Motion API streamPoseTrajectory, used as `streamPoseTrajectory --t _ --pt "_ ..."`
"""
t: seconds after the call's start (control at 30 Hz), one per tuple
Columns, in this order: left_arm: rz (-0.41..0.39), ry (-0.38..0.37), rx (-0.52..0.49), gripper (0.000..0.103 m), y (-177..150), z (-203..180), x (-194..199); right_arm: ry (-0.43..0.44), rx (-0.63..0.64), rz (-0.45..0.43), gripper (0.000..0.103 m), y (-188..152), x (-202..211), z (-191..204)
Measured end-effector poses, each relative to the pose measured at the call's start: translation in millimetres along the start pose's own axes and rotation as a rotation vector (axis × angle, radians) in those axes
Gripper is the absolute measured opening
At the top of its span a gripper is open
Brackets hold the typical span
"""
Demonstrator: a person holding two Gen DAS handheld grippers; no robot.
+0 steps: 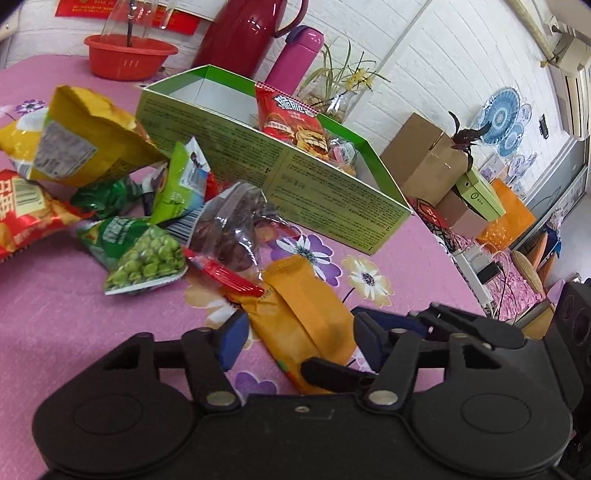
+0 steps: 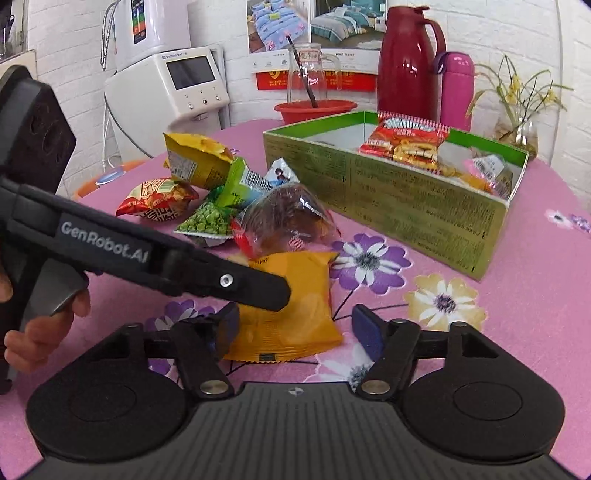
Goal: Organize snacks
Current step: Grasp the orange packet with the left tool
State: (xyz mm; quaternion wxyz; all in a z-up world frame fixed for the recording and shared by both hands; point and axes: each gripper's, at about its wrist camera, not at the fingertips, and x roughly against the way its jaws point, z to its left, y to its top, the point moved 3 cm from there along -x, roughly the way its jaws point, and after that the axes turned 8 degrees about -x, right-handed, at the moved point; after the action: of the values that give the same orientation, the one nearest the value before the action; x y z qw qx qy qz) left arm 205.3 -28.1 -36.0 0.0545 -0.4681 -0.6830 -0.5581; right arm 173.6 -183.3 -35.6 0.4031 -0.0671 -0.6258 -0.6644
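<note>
An orange snack packet (image 1: 303,317) (image 2: 291,306) lies on the pink flowered tablecloth between both grippers. My left gripper (image 1: 295,339) is open with its blue pads on either side of the packet. My right gripper (image 2: 295,328) is open too, its pads astride the same packet; the left gripper's arm (image 2: 184,262) crosses above it. Behind lies a pile of snacks: a green pea bag (image 1: 144,254) (image 2: 207,219), a clear bag of brown snacks (image 1: 236,229) (image 2: 284,218), a yellow bag (image 1: 88,136) (image 2: 195,158) and a red bag (image 1: 22,214) (image 2: 159,199). A green cardboard box (image 1: 295,177) (image 2: 406,206) holds a red packet (image 1: 295,122) (image 2: 406,142).
A red basin (image 1: 129,55) (image 2: 314,109), a dark red jug (image 2: 406,59) (image 1: 247,33), a pink bottle (image 2: 456,88) (image 1: 295,55) and a plant vase (image 2: 517,129) stand behind the box. A white appliance (image 2: 166,77) stands left. Cardboard boxes (image 1: 428,155) sit off the table's right edge.
</note>
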Motion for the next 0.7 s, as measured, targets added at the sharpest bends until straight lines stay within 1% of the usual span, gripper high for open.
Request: streamPoseTrajectory --t 0.07,0.17,0.23,0.3,0.33,0.37,0.4,0.47,0.53,0.6,0.63,0.67,0.7 --pt "0.002 0.001 -0.007 0.044 1.0 -0.7 -2.3 -0.001 0.006 -0.008 0.096 -2.2 2.2 0.8" --pt "0.006 -0.005 -0.018 0.045 4.1 -3.7 -8.2 0.012 -0.022 -0.002 0.095 -0.5 2.3 -3.5" --pt "0.005 0.001 -0.033 0.048 5.5 -6.8 -11.9 0.001 -0.039 -0.002 0.095 2.9 -0.2 -6.8" --pt "-0.002 0.012 -0.053 0.048 5.6 -10.3 -15.1 -0.009 -0.051 -0.01 0.092 3.3 -1.5 -8.2" --pt "-0.006 0.02 -0.064 0.048 5.2 -11.9 -16.1 -0.018 -0.052 -0.014 0.088 2.9 -1.3 -7.9" --pt "-0.008 0.037 -0.078 0.047 4.5 -13.6 -16.4 -0.024 -0.052 -0.018 0.078 2.1 -0.3 -7.4" --pt "-0.006 0.05 -0.094 0.047 3.2 -15.2 -17.3 -0.023 -0.056 -0.022 0.074 1.0 1.1 -7.6" --pt "-0.008 0.047 -0.092 0.045 0.4 -16.9 -17.7 -0.028 -0.066 -0.031 0.066 -1.4 4.6 -8.0" --pt "-0.011 0.052 -0.092 0.044 -2.0 -21.3 -17.2 -0.041 -0.065 -0.035 0.063 -2.4 8.2 -6.9" --pt "-0.021 0.063 -0.106 0.043 -4.4 -26.8 -15.6 -0.061 -0.061 -0.037 0.051 -2.8 13.5 -5.9" --pt "-0.03 0.069 -0.113 0.043 -4.3 -30.2 -14.2 -0.061 -0.061 -0.041 0.044 -2.8 16.8 -6.2" --pt "-0.034 0.061 -0.113 0.043 -3.8 -32.0 -12.4 -0.059 -0.064 -0.048 0.04 -2.3 20.8 -6.6" --pt "-0.039 0.049 -0.11 0.043 -1.4 -34.5 -10.1 -0.059 -0.064 -0.055 0.039 -0.8 24.5 -6.6"
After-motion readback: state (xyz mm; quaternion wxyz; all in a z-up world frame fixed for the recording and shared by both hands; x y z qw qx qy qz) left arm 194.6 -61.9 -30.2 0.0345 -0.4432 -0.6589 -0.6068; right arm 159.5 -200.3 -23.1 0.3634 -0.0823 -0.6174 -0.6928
